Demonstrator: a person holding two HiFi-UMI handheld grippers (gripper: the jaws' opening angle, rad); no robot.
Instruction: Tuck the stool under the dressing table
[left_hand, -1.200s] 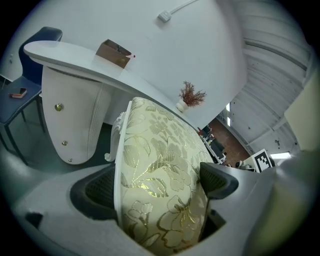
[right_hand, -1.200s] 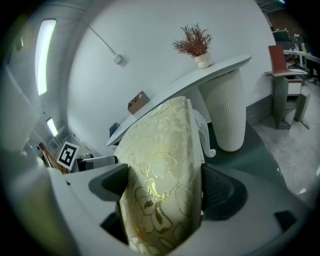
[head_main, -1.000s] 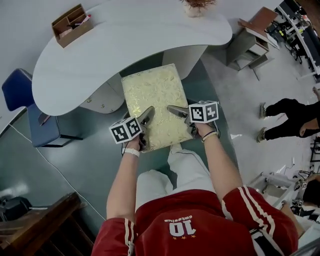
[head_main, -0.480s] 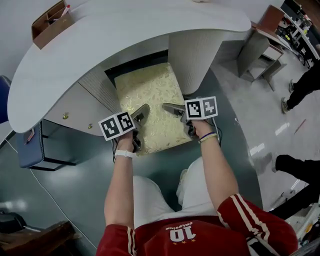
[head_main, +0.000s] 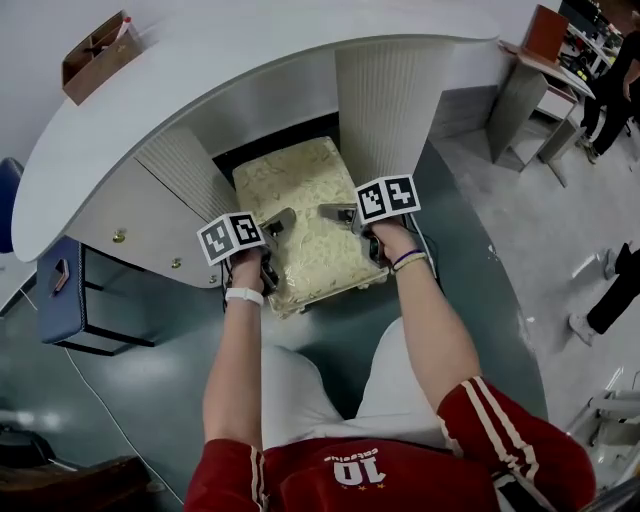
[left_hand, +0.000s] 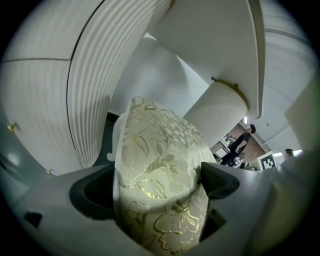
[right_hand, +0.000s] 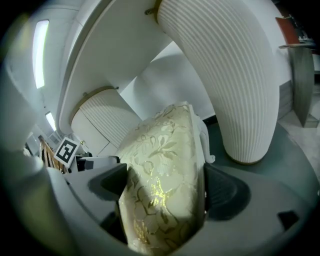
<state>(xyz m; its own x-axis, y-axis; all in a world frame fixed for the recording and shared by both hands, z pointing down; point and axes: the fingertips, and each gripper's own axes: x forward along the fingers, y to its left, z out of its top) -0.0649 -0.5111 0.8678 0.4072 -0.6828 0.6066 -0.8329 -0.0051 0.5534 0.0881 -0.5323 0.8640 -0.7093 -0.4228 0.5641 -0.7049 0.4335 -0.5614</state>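
A stool with a cream, gold-flowered cushion stands on the floor, its far end inside the knee gap of the white dressing table. My left gripper is shut on the cushion's left side near the front. My right gripper is shut on its right side. In the left gripper view the cushion fills the gap of the left gripper from pad to pad. The right gripper view shows the same cushion wedged in the right gripper. The stool's legs are hidden.
A ribbed white pedestal flanks the gap on the right, a ribbed drawer unit on the left. A brown box sits on the tabletop. A blue seat stands left, a small side table and people's legs right.
The stool has slid away from me into the gap under the table, with both grippers still on it. My hands and my view have sunk lower.
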